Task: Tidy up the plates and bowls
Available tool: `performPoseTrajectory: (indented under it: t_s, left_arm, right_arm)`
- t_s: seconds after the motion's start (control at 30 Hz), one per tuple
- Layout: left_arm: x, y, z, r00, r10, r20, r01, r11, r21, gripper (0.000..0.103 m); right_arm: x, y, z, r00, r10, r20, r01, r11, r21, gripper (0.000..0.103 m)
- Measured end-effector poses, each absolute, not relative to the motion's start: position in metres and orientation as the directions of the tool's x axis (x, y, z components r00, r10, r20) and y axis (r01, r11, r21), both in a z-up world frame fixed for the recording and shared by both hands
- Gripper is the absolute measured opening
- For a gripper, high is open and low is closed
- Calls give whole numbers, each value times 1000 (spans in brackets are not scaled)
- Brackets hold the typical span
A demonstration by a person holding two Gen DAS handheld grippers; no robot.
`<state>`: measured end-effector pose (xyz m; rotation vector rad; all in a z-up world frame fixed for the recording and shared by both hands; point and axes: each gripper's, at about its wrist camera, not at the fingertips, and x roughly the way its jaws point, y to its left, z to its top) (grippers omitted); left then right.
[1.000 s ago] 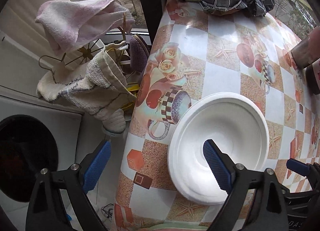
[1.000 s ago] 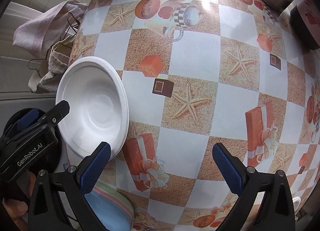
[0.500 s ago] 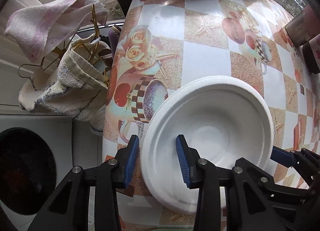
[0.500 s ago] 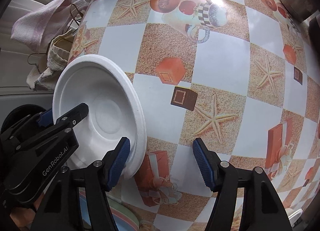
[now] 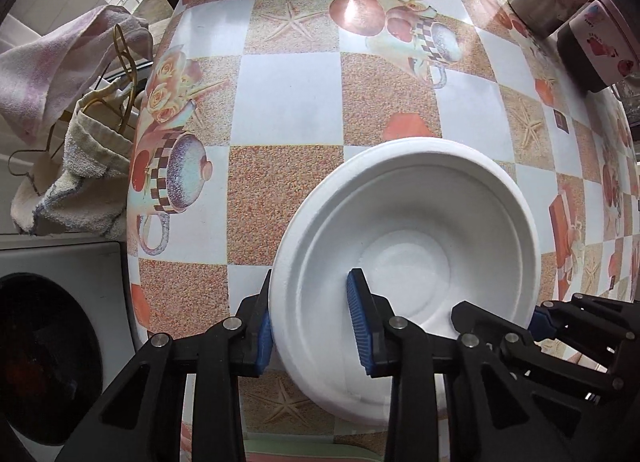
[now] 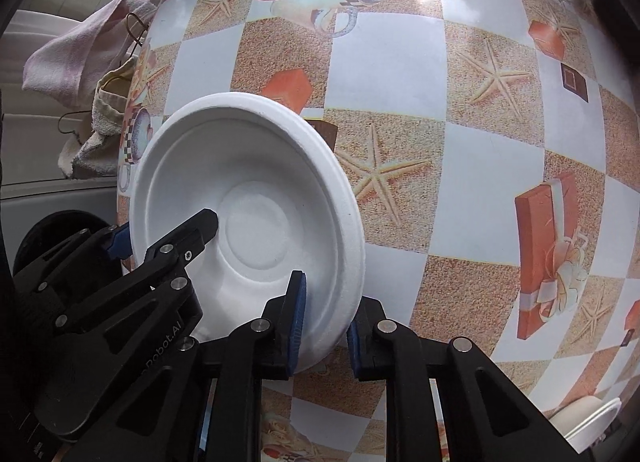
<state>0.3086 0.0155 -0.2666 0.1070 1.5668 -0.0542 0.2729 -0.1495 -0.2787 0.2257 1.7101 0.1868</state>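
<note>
- Left gripper has just closed, jaws clamping the bowl's near-left rim.
- Right gripper has just closed, clamping the bowl's opposite rim.

On my left gripper, at eight o'clock in the right wrist view, I read part of a light brand mark, "Robot.AI". I can read nothing else.

You're looking at a plain white bowl sitting on a tablecloth checkered in white and sandy orange, printed with starfish, roses, checked mugs and orange gift boxes. Blue pads are showing on black gripper fingers. A pale pink towel is hanging over cream cloth.
</note>
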Motion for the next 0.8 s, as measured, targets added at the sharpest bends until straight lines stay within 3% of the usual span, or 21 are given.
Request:
performPoseTrajectory:
  t_s: [0.3, 0.43, 0.8]
  left_arm:
    - [275, -35, -262, 1, 29, -1000, 225, 974, 28, 36]
    - [269, -46, -257, 46, 82, -996, 226, 970, 90, 36]
    - [260, -39, -265, 3, 22, -1000, 221, 975, 22, 35]
  right_arm:
    - [233, -182, -277, -148, 249, -957, 121, 965, 232, 22]
    - [225, -190, -275, -148, 245, -958, 132, 965, 226, 22]
    - [215, -189, -276, -158, 256, -954, 124, 963, 238, 22]
